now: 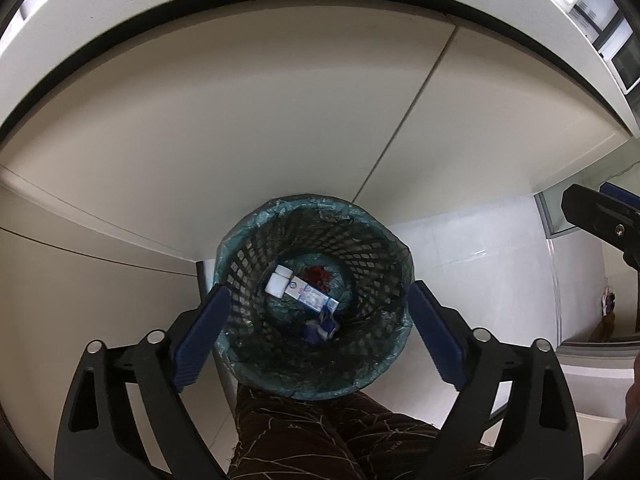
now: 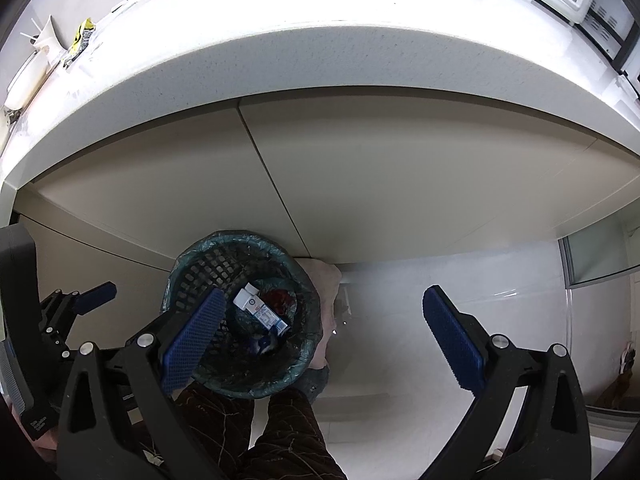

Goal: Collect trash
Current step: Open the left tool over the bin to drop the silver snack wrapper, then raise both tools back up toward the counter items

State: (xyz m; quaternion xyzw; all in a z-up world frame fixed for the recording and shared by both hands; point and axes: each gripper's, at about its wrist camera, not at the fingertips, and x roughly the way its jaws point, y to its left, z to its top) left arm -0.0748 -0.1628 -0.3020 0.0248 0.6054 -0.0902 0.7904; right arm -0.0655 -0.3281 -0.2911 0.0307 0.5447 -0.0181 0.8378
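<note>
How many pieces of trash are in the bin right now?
4: white box, long carton beside it, red wrapper behind, blue scrap nearest. More may be hidden underneath.

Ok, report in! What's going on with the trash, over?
Both tools open, empty: left over bin, right beside it. Box and scraps in bin. Nothing in the way.

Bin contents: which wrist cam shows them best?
Left wrist: it looks straight down into the bin, with the white-and-blue carton unobstructed between open pads. On the right wrist view, the bin sits off-centre and a blue pad covers part of it.
</note>
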